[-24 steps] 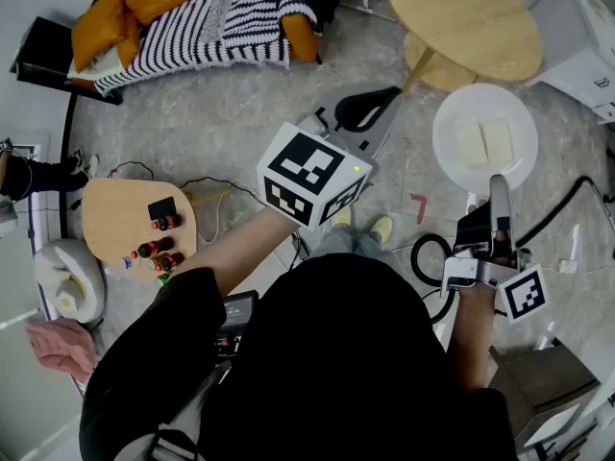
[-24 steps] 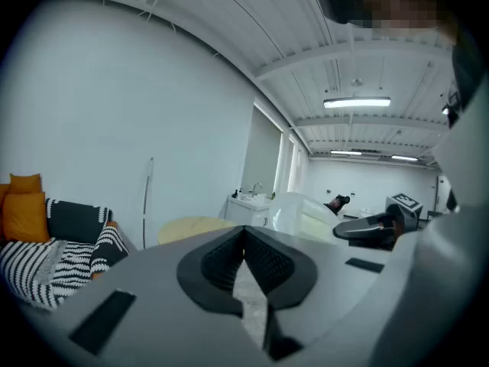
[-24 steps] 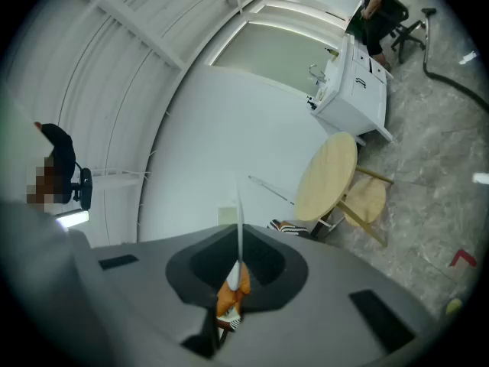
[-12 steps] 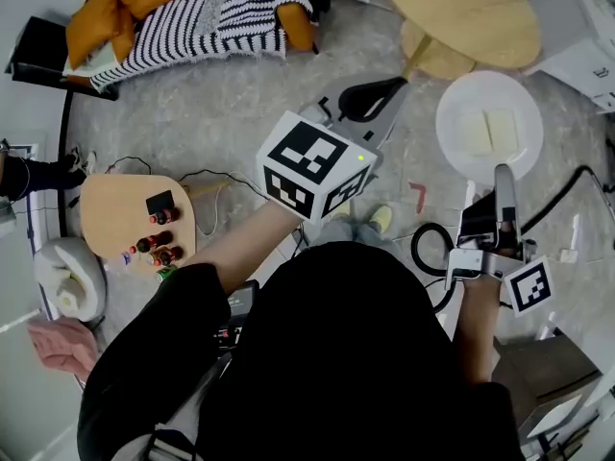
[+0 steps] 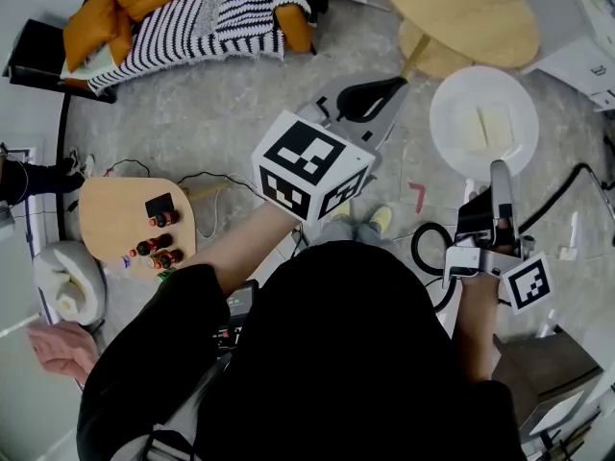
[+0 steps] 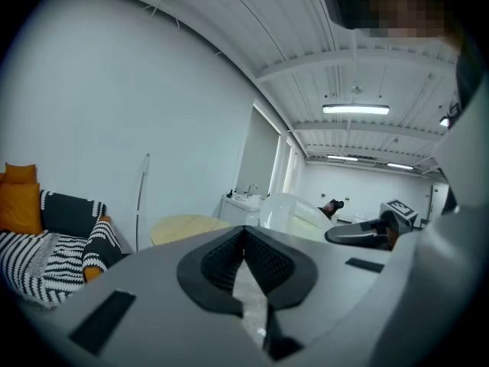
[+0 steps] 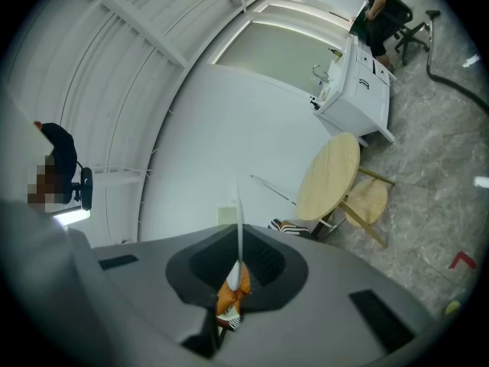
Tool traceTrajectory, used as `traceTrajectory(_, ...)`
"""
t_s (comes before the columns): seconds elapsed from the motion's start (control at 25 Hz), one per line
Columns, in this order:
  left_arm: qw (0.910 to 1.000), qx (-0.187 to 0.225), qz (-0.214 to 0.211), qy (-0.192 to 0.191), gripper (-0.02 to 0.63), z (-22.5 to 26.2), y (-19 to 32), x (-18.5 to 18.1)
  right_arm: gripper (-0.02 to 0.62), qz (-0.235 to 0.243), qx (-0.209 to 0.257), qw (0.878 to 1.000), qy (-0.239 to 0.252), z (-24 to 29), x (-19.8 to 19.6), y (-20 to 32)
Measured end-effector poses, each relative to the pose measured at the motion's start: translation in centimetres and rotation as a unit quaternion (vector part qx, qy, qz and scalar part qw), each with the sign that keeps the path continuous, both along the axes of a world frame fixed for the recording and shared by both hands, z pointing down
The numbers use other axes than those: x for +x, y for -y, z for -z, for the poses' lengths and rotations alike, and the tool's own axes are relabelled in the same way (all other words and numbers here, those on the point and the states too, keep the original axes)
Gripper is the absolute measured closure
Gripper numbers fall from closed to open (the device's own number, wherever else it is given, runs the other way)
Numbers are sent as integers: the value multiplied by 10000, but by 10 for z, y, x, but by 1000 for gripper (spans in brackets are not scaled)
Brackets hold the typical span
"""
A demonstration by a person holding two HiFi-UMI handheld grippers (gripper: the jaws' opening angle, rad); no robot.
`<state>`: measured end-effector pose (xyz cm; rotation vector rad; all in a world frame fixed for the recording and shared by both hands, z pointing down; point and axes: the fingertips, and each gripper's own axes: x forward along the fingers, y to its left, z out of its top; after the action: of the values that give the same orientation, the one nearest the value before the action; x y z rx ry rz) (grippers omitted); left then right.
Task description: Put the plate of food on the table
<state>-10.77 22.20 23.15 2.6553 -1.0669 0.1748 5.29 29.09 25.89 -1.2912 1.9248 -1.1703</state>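
Note:
A white plate [image 5: 448, 144] with two pale slices of food [image 5: 484, 128] hangs level over the floor in the head view. My right gripper [image 5: 499, 169] is shut on its near rim. In the right gripper view the plate [image 7: 238, 205] shows edge-on as a thin white line between the jaws. The round wooden table [image 5: 461, 12] stands just beyond the plate, also seen as the table [image 7: 328, 176] ahead of that gripper. My left gripper [image 5: 384, 92], under its marker cube, is held out in the middle, shut and empty. Its view shows the plate [image 6: 294, 209] off to the right.
A wooden stool [image 5: 432, 60] is tucked under the round table. A white cabinet [image 5: 577, 36] stands at the right. A sofa with a striped blanket and orange cushions [image 5: 192, 17] is at the back left. A low side table with small bottles [image 5: 135, 224] is at the left, and a black cable [image 5: 428, 248] loops on the floor.
The plate and my right gripper have edged a little nearer to the round table. The left gripper has hardly moved.

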Motion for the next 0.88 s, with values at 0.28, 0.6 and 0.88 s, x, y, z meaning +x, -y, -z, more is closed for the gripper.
traceTrajectory(0.28, 9999, -40, 18, -136, 598, -24, -3, -40, 578, -21, 10, 10000, 27, -23, -40, -2)
traceTrajectory(0.6, 9995, 96, 185, -248, 598, 6, 0, -41, 578, -34, 140, 9999, -86, 7, -34, 2)
traceTrajectory(0.88, 9992, 160, 184, -314, 598, 11, 1, -58, 578, -13, 181, 9997, -144, 11, -52, 2)
